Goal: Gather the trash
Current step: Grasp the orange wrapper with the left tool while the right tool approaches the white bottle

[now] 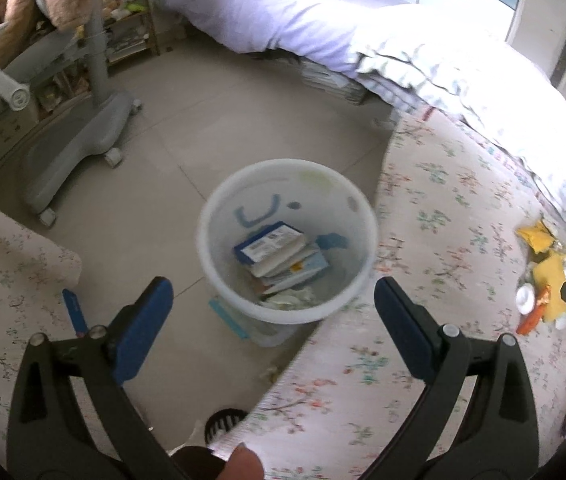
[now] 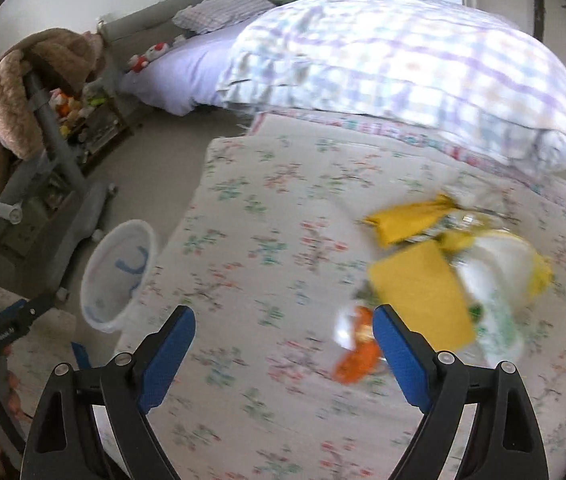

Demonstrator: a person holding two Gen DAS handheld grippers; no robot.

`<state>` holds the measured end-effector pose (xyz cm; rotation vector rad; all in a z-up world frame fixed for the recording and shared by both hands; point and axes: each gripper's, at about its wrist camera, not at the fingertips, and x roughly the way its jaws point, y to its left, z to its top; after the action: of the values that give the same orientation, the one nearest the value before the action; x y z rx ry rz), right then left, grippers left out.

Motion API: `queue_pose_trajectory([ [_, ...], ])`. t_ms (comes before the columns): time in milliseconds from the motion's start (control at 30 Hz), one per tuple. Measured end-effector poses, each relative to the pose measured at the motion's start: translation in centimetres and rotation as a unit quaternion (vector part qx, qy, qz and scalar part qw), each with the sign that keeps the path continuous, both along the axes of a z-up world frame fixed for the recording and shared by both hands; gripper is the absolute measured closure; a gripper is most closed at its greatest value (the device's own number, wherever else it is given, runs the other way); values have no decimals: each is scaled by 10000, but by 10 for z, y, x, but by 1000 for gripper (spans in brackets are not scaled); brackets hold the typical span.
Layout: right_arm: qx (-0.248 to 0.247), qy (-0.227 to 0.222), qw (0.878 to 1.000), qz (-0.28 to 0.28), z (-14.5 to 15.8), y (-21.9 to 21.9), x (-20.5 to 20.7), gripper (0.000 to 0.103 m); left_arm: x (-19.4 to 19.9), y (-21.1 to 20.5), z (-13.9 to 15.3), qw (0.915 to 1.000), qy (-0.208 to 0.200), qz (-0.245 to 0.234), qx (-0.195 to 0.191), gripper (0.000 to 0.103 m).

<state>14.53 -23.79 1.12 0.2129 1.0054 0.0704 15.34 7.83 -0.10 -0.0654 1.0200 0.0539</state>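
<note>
Trash pile: your litter sits in a loose heap on the floral bed cover (image 2: 267,216), just ahead and to the right of your right claw (image 2: 283,356); the left wrist view shows the same heap at its right edge.
Yellow wrapper (image 2: 419,300): looks like thin packaging, so expect it to be light, crinkly and a bit slippery; pinch a flat edge or corner, not the middle.
Orange scrap (image 2: 355,356): small, partly behind your right finger pad, probably soft film; blur hides what it is exactly.
White pieces (image 2: 499,256): too smeared to tell; treat them as light and easily crushed.
Bin (image 1: 287,240): white bucket on the floor, touching the bed's edge, already holding boxes and crumpled paper.
Right claw: spread wide, nothing between the pads.
Left claw (image 1: 273,320): also spread wide and empty, hanging above the bin.
Risk: the soft cover gives under pressure, so you may snag fabric along with a wrapper.
</note>
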Motion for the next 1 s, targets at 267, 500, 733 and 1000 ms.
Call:
queue_pose_trajectory([
  [267, 118, 125, 9997, -184, -3, -45, -30, 11, -1, -45, -1, 9993, 30, -373, 74, 3],
  [500, 359, 44, 9978, -547, 7, -90, -48, 11, -2, -84, -1, 9977, 96, -670, -72, 3],
  [733, 357, 200, 9950, -912, -1, -128, -55, 11, -4, -133, -3, 9939, 176, -1075, -142, 3],
  [1000, 199, 343, 9939, -1033, -8, -158, -69, 11, -7, -190, -12, 9881, 343, -1488, -166, 3],
])
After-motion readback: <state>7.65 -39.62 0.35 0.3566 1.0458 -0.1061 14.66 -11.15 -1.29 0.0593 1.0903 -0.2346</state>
